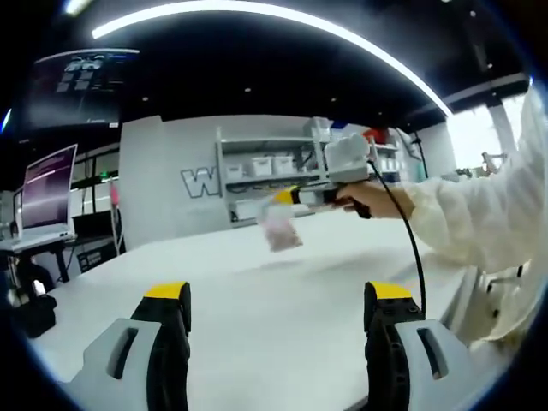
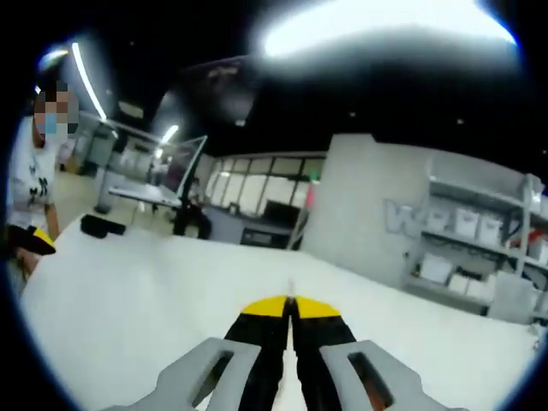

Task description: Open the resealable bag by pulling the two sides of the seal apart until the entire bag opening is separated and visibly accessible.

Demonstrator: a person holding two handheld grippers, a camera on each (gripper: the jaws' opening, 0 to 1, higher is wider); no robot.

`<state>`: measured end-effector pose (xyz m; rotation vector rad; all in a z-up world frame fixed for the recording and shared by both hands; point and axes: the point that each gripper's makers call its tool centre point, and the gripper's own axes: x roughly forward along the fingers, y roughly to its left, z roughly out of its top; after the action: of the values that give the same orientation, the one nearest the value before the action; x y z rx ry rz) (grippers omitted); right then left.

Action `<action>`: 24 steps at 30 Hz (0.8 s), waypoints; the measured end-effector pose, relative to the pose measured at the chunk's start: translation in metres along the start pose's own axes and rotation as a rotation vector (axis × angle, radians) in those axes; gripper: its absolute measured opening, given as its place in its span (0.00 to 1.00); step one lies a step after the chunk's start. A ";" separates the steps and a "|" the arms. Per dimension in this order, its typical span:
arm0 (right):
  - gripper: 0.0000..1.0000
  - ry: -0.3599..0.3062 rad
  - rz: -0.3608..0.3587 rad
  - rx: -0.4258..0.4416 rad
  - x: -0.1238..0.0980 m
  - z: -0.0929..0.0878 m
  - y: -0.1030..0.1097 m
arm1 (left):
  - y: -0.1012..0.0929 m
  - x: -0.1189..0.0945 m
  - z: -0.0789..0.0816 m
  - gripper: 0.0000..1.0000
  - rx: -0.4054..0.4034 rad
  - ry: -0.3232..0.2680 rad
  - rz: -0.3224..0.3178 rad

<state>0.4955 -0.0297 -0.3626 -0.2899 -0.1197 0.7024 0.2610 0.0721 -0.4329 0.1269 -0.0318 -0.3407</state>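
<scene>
Two views over one broad white tabletop (image 1: pixel 282 282), smooth and matte, under a dark ceiling with a long curved light strip (image 1: pixel 282 21). Behind it, a grey wall with large white lettering (image 1: pixel 199 181) and a metal shelving rack (image 1: pixel 265 167) stacked with white storage bins. Off to one side in the left gripper view, an open laptop with a purple-lit screen (image 1: pixel 47 188) on a small stand, plus a dark wall display (image 1: pixel 81 86) above. Along the far edge in the right gripper view, glass-walled rooms (image 2: pixel 257 193) and dark objects near the tabletop edge (image 2: pixel 103 225), too blurred to identify.

Left tongs (image 1: pixel 278 321), grey with black jaws and yellow tips, spread wide apart and gripping nothing, low over the bare tabletop. Right tongs (image 1: pixel 287 197) seen across the left gripper view, held by a hand in a white sleeve (image 1: pixel 479 214), a black cable (image 1: pixel 411 248) trailing down from them. Hanging from their tips above the tabletop, a small translucent resealable bag with pinkish contents (image 1: pixel 280 229), tilted, well apart from the left tongs. In the right gripper view, right tongs (image 2: pixel 289 312) pressed together at the yellow tips, only a thin pale sliver showing between them. Seal of the bag too small and blurred to judge as joined or parted.
</scene>
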 end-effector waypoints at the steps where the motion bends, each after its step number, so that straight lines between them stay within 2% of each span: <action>1: 0.00 0.000 0.007 0.004 -0.001 0.000 0.000 | -0.001 0.000 0.000 0.82 0.001 0.001 -0.002; 10: 0.00 -0.045 0.026 0.029 -0.015 0.017 0.005 | -0.003 0.001 0.000 0.82 0.003 0.004 -0.010; 13: 0.00 -0.057 0.035 0.008 -0.021 0.023 0.009 | -0.003 0.001 0.001 0.82 0.003 0.005 -0.009; 24: 0.00 -0.080 0.052 0.019 -0.044 0.028 0.011 | -0.004 -0.001 0.000 0.82 0.003 0.010 -0.013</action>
<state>0.4495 -0.0446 -0.3401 -0.2472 -0.1822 0.7667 0.2588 0.0683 -0.4330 0.1321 -0.0221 -0.3530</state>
